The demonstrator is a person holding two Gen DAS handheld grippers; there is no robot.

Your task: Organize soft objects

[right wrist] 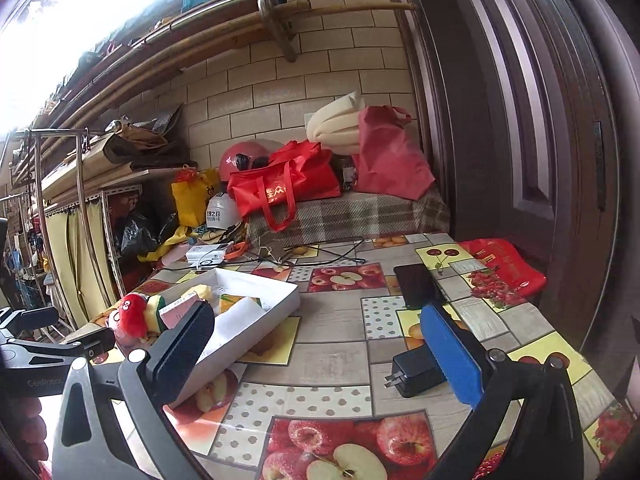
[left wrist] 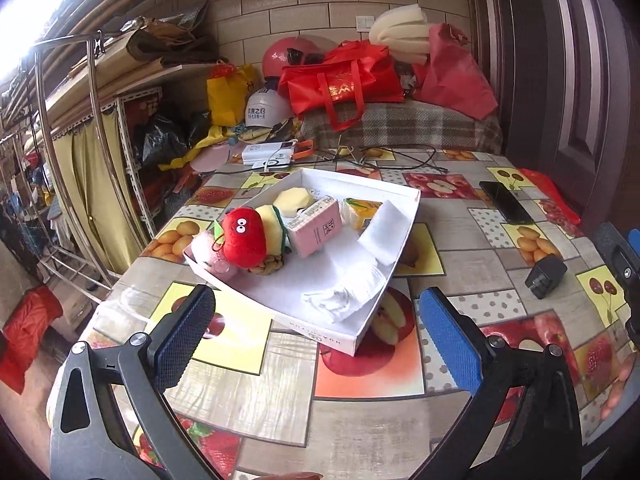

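- Left gripper (left wrist: 316, 346): fingers spread wide and empty, hovering above the tabletop (left wrist: 472, 264) just in front of the near corner of the box (left wrist: 360, 336).
- Box: white, shallow and open-topped, set at an angle on the fruit-print tabletop; it lies ahead of the left fingers, centred between them.
- Red plush (left wrist: 244, 242): rests at the left end of the box, beyond the left finger (left wrist: 186, 334), touching a pink plush (left wrist: 204, 246) at the box's left corner and yellow sponges (left wrist: 280, 210) behind it.
- Pink carton (left wrist: 316, 226): stands mid-box, beside a yellow carton (left wrist: 362, 212).
- White cloth (left wrist: 352, 288): lies along the right side of the box, nearest the left gripper's fingers, not touching them.
- Right gripper (right wrist: 320, 348): fingers likewise spread and empty; the box sits to its left, partly hidden behind the black finger (right wrist: 188, 344).
- Charger (right wrist: 416, 370): black, on the tabletop touching or just behind the blue finger (right wrist: 452, 360); contact cannot be told.
- Phone (right wrist: 418, 286): dark, flat on the tabletop beyond the charger.
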